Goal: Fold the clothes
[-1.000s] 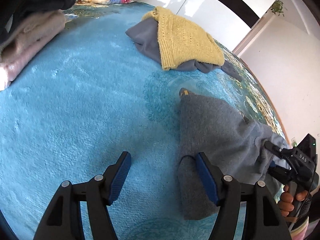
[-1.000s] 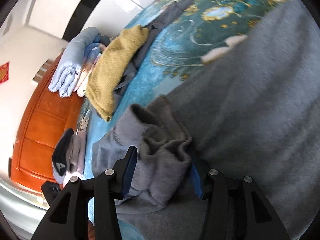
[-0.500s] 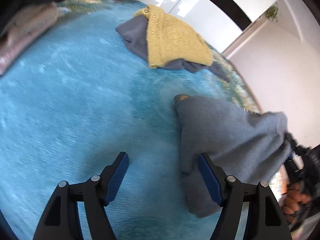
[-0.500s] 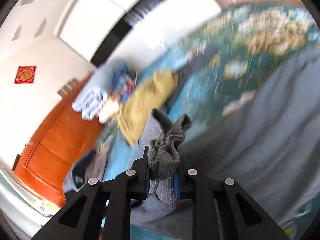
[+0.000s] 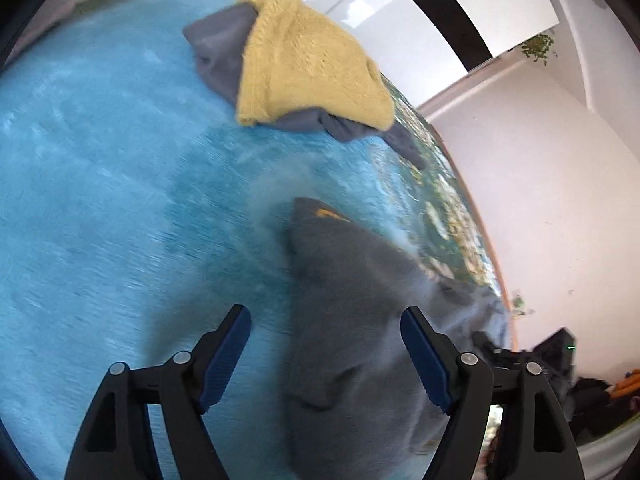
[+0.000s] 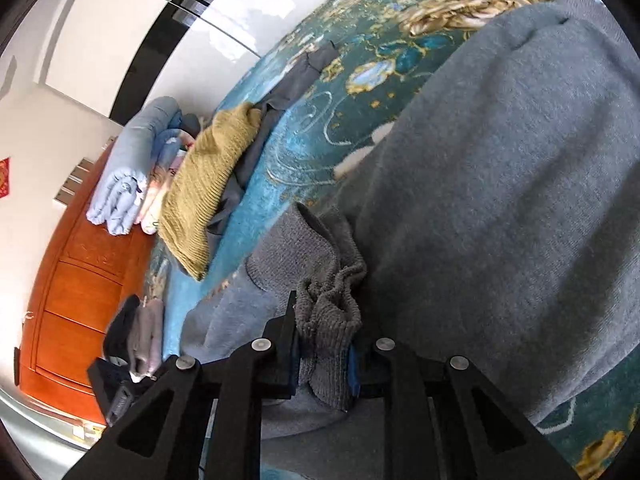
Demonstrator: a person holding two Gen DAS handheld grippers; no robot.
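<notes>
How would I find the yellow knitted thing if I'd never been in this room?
Start at the big blue blanket and look to its far end, near the white wall. A lumpy pile sits there: the yellow knit lies on a grey garment. It's the only yellow, bumpy one.

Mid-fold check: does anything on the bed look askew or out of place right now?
Yes. The yellow knitted sweater lies crooked, half-draped over a crumpled dark grey garment near the far edge of the blue patterned bedspread. The grey sweater is bunched where the right hand-held gripper pinches its ribbed edge.
</notes>
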